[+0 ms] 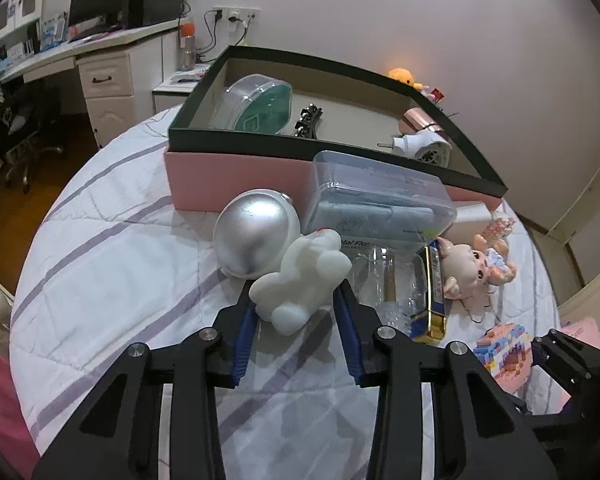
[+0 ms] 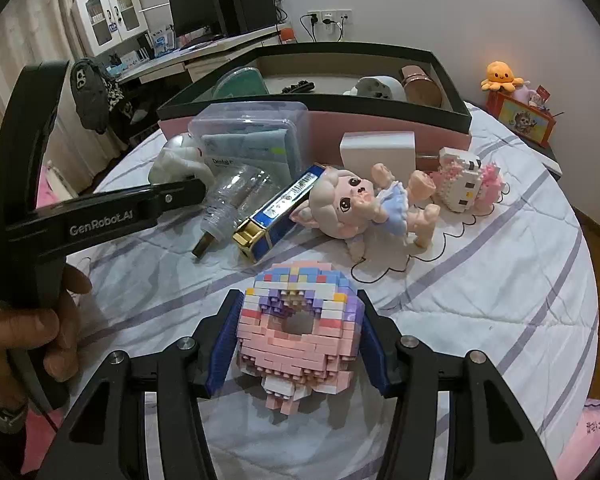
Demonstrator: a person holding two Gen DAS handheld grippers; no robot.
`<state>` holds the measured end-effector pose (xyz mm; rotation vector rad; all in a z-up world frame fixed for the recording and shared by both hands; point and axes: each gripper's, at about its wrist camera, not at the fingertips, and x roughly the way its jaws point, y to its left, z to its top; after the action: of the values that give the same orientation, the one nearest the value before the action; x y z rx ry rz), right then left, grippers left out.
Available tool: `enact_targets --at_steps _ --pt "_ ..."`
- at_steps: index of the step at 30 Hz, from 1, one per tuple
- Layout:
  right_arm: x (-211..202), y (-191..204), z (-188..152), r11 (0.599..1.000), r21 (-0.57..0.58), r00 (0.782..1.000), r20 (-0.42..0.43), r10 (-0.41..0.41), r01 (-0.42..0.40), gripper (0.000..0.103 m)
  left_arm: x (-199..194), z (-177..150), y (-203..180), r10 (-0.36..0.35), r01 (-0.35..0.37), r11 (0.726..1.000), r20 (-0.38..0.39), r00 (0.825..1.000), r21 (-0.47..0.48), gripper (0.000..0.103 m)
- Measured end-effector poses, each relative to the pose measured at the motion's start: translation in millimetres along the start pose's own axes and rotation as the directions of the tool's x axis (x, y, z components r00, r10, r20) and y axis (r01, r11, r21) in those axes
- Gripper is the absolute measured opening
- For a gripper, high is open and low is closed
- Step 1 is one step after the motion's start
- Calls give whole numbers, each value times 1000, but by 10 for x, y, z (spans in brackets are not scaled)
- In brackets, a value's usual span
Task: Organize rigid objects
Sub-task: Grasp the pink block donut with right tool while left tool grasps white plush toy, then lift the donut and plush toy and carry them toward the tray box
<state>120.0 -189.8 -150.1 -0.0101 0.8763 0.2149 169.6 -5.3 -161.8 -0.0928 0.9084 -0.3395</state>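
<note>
In the left wrist view my left gripper (image 1: 296,300) is shut on a white astronaut figure (image 1: 300,280) with a silver helmet (image 1: 256,236), gripping its body on the bedspread. In the right wrist view my right gripper (image 2: 300,312) is shut on a pink and purple brick-built donut (image 2: 300,328). The pink box with a dark green rim (image 1: 340,148) stands behind, also in the right wrist view (image 2: 312,102). It holds a round clear case (image 1: 256,104), a hair clip (image 1: 308,122), a white plug device (image 1: 424,148) and a rose-gold item (image 1: 418,120).
On the striped bedspread (image 1: 120,280) lie a clear dental floss box (image 2: 252,140), a clear bottle (image 2: 236,200), a blue and gold box (image 2: 280,212), a doll (image 2: 372,208), a white box (image 2: 378,150) and a pink brick model (image 2: 468,184). A desk (image 1: 80,48) stands at far left.
</note>
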Motion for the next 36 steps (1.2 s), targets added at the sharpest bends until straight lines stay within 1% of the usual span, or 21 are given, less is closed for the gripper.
enact_targets --at_steps 6,12,15,20,25,28,31,36 --pt "-69 -8 14 1000 1 1000 15 9 -9 55 -193 -58 63 10 -10 1000 33 999 4 36" --pt "-108 49 23 1000 -5 999 23 23 -23 55 -275 -114 116 6 -6 1000 34 999 3 35" --pt "-150 67 19 1000 -8 999 29 22 -22 55 -355 -135 119 3 -4 1000 49 999 4 35" --pt "-272 53 62 1000 -6 998 54 20 -20 55 -525 -113 84 3 -5 1000 84 996 24 35" --pt "-410 70 156 999 -15 996 84 29 -28 55 -743 -21 35 5 -11 999 124 992 46 35" --pt "-515 66 288 999 -27 993 113 40 -37 55 -861 70 -1 4 -13 998 146 989 60 35" --pt "-621 41 499 999 -46 988 152 35 -28 55 -964 200 -50 2 -15 997 175 985 77 35" --pt "-685 -45 1028 997 -71 977 214 20 -5 55 -1032 561 -139 -7 -19 994 227 974 112 35"
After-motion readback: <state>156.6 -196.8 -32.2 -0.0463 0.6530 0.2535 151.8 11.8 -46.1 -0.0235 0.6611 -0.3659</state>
